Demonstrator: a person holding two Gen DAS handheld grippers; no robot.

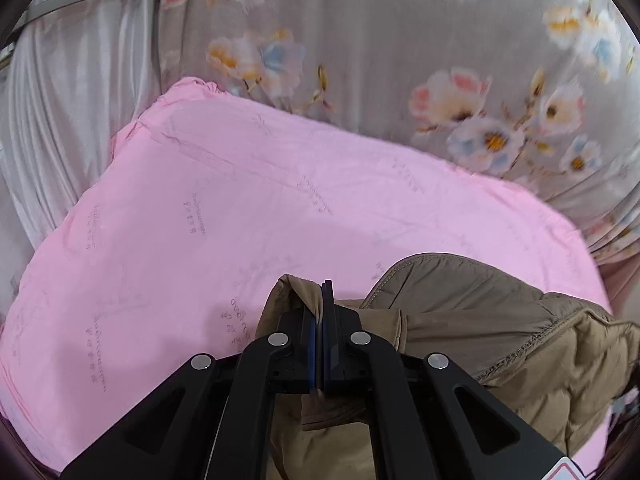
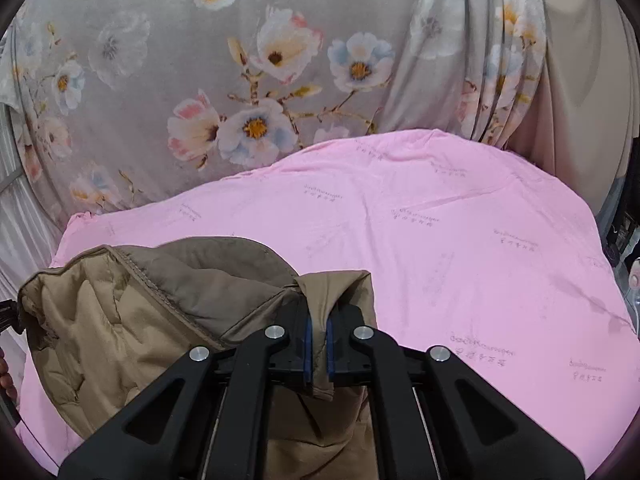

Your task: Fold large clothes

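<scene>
A tan quilted jacket point(image 1: 500, 332) hangs over a pink sheet point(image 1: 240, 208). My left gripper point(image 1: 320, 308) is shut on a fold of the jacket's edge, with the rest of it bunched to the right. In the right wrist view my right gripper point(image 2: 317, 320) is shut on another fold of the same jacket point(image 2: 132, 320), whose quilted lining spreads to the left over the pink sheet point(image 2: 460, 248). Both grippers hold the jacket lifted above the sheet.
A grey floral curtain point(image 1: 400, 40) hangs behind the pink surface and also shows in the right wrist view point(image 2: 200, 60). White pleated fabric point(image 1: 60, 100) hangs at the far left. Dark objects point(image 2: 620, 232) sit past the sheet's right edge.
</scene>
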